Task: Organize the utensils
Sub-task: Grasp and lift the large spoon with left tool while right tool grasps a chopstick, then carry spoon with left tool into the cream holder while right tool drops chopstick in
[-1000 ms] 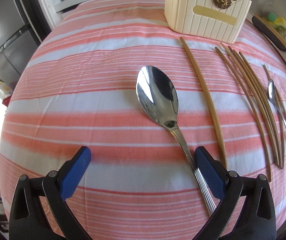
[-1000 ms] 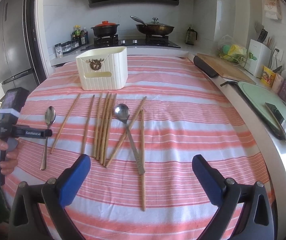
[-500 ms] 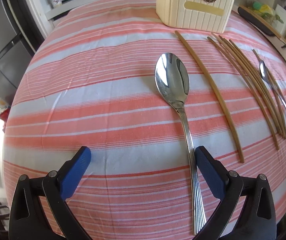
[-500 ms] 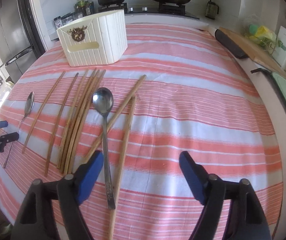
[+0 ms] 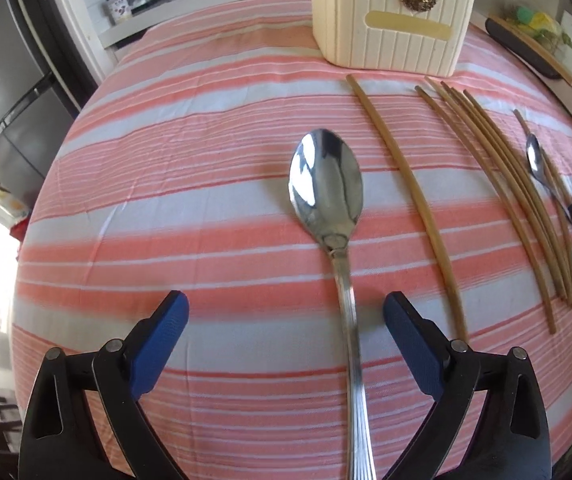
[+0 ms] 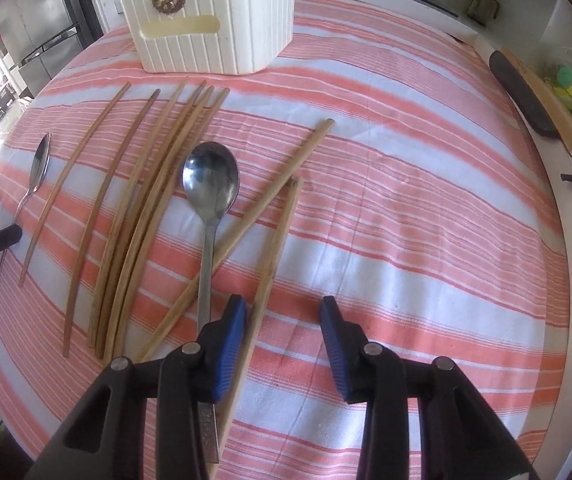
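Observation:
A large steel spoon (image 5: 326, 188) lies on the striped cloth, and its handle runs back between the fingers of my left gripper (image 5: 286, 308). Those jaws are wide and closing slightly, with the pads clear of the handle. My right gripper (image 6: 282, 312) hovers low over a wooden chopstick (image 6: 277, 248) that passes between its closing jaws, right beside the left pad; the right pad is off it. A second spoon (image 6: 209, 188) has its handle under that left finger. The cream ribbed holder (image 6: 205, 20) stands at the back.
Several chopsticks (image 6: 141, 220) lie fanned between the two spoons, and one crosses under the second spoon. A dark-edged cutting board (image 6: 526, 92) sits past the cloth's right edge. A fridge (image 5: 1, 92) stands far left. The striped cloth (image 6: 426, 208) is bare to the right.
The right gripper came down and leftward over the rightmost chopstick, and its jaws narrowed a lot. In the left wrist view the spoon handle shifted from beside the right finger to between the fingers.

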